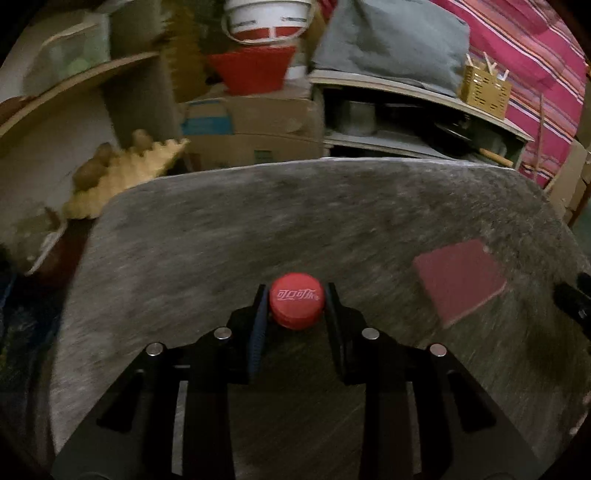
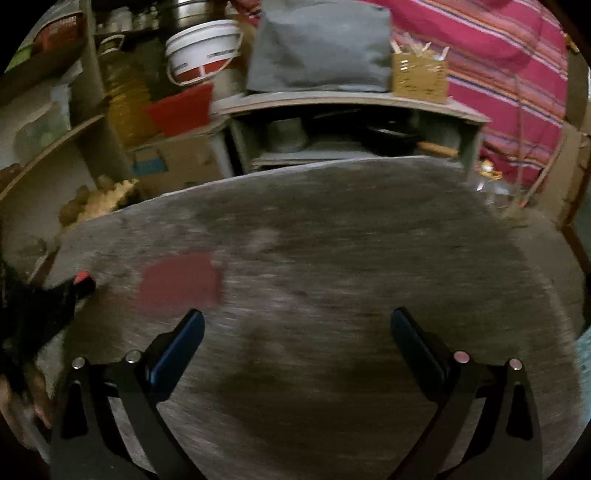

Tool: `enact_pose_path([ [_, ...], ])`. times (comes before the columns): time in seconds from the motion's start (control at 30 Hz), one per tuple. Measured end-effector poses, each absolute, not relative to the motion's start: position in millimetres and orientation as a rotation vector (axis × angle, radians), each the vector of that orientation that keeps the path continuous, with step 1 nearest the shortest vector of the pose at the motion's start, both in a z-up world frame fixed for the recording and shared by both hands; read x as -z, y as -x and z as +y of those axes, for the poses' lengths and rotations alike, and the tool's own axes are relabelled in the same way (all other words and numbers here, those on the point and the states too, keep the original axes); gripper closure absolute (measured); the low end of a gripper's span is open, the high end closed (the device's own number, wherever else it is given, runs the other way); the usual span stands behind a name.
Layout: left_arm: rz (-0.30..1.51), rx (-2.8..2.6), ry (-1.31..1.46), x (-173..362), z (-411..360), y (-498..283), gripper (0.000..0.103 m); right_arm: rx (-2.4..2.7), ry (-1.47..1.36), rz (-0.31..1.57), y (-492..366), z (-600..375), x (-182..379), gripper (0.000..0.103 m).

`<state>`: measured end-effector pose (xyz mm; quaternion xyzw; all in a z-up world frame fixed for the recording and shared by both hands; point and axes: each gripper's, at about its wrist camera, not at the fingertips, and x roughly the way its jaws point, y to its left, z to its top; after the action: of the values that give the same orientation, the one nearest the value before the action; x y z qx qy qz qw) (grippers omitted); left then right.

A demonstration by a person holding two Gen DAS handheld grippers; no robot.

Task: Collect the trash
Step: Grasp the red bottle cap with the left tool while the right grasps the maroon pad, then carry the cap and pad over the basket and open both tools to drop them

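Observation:
A red bottle cap (image 1: 296,300) with white lettering is pinched between the fingertips of my left gripper (image 1: 296,302), held over the grey table (image 1: 258,221). A flat dark-red square piece (image 1: 458,282) lies on the table to the right of it; it also shows in the right wrist view (image 2: 181,282), ahead and left of my right gripper (image 2: 297,325), which is open wide and empty above the table (image 2: 369,240). The left gripper with the cap's red edge (image 2: 82,277) shows at the left edge of the right wrist view.
Behind the table stand a shelf unit (image 1: 406,92) with pans, a grey bag (image 1: 391,40), a yellow utensil basket (image 1: 484,92), cardboard boxes (image 1: 258,125), a red basin (image 1: 255,70) and a white bucket (image 1: 269,18). An egg tray (image 1: 125,177) sits at the far left. A striped cloth (image 1: 535,74) hangs at right.

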<state>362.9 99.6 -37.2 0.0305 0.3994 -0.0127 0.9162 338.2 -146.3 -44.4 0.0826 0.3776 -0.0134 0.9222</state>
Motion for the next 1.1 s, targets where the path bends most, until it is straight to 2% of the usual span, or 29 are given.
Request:
enact_pose_path([
  [0.23,0.792,-0.033,-0.053,29,151,-323,0.074,-0.019,-0.028,0.805,-361,-68,57,0.005],
  [0.57,0.747,-0.075,-0.008,16,184,-305,0.074,-0.012,0.030,0.915,-390,-40,77,0.005],
  [0.6,0.746,-0.077,-0.011,16,183,-305,0.074,-0.018,0.024,0.916,-390,-40,77,0.009],
  [0.67,0.742,-0.079,-0.016,16,179,-305,0.074,-0.053,0.030,0.909,-389,-40,75,0.020],
  [0.87,0.716,-0.047,-0.032,4,147,-303,0.074,-0.066,0.101,0.838,-360,-59,56,0.021],
  [1.1,0.648,0.080,-0.056,-18,55,-276,0.074,0.040,0.014,0.808,-283,-176,31,0.021],
])
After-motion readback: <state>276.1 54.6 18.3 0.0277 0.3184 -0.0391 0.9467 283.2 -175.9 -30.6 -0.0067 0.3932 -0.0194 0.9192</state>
